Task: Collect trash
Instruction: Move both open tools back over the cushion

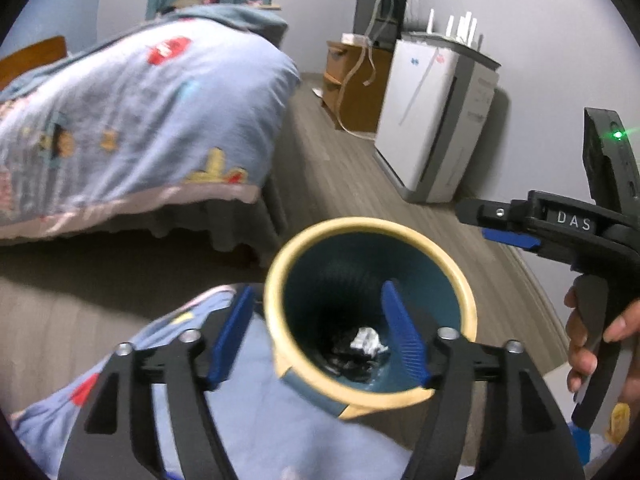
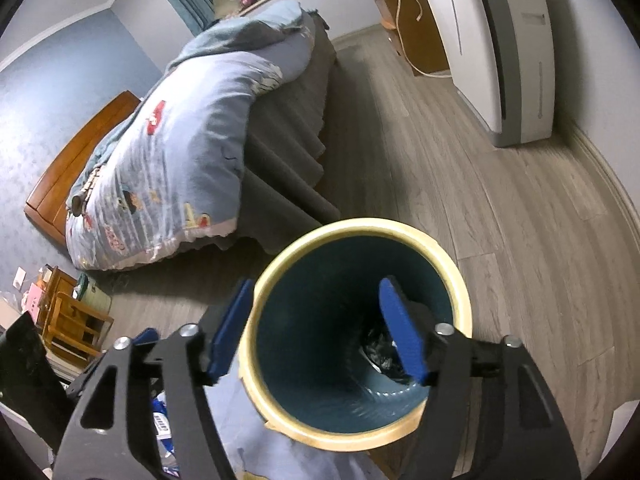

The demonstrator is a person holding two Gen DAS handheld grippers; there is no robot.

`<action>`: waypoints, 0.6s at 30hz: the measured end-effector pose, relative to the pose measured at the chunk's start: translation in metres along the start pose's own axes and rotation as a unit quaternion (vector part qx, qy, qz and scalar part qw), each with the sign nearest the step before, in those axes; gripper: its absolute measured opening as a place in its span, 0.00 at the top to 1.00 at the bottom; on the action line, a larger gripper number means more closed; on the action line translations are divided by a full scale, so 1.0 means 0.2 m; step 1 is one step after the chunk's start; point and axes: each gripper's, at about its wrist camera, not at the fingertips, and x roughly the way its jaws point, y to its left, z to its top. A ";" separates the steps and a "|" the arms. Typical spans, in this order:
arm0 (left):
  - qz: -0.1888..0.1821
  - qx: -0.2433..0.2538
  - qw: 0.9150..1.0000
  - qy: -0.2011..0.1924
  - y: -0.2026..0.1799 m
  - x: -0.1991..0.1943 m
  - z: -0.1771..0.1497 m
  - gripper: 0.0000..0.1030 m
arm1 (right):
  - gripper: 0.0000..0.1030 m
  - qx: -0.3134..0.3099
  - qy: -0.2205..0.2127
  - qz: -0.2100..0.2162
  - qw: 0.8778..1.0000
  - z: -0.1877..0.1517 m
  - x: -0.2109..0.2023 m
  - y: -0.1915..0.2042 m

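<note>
A round trash bin (image 1: 370, 312) with a yellow rim and dark blue inside is in the lower middle of both views (image 2: 360, 332). Crumpled white and dark trash (image 1: 366, 344) lies at its bottom. My left gripper (image 1: 320, 336) is open, jaws wide, one finger (image 1: 404, 338) inside the bin and the other outside its left wall. My right gripper (image 2: 320, 334) is also open and straddles the bin's wall the same way. The right gripper's body (image 1: 560, 228), held by a hand, shows at the right of the left wrist view.
A bed with a blue patterned quilt (image 1: 132, 120) stands to the left over grey wood floor (image 2: 460, 184). A white air purifier (image 1: 436, 120) and a wooden cabinet (image 1: 356, 88) line the right wall. A small wooden chair (image 2: 72, 320) sits at lower left.
</note>
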 end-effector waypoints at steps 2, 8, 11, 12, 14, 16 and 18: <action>0.010 -0.007 1.000 -0.009 0.03 -0.10 -0.01 0.18 | 0.13 -0.014 -0.006 0.000 1.000 -0.03 -0.06 0.05; 0.041 -0.029 0.998 -0.034 0.14 -0.45 -0.06 0.11 | 0.06 -0.041 -0.020 -0.001 0.999 -0.12 -0.22 0.23; 0.058 -0.030 0.997 -0.042 0.18 -0.61 -0.12 0.10 | 0.06 -0.057 -0.021 0.002 0.998 -0.17 -0.27 0.32; 0.062 -0.032 0.997 -0.044 0.20 -0.66 -0.13 0.09 | 0.06 -0.065 -0.022 0.000 0.998 -0.20 -0.29 0.35; 0.071 -0.039 0.996 -0.044 0.23 -0.77 -0.19 0.09 | 0.06 -0.080 -0.018 -0.005 0.997 -0.25 -0.31 0.42; 0.085 -0.042 0.995 -0.041 0.26 -0.87 -0.26 0.09 | 0.06 -0.090 -0.013 -0.006 0.996 -0.31 -0.33 0.47; 0.092 -0.046 0.994 -0.040 0.28 -0.94 -0.32 0.09 | 0.06 -0.096 -0.009 -0.006 0.995 -0.36 -0.34 0.51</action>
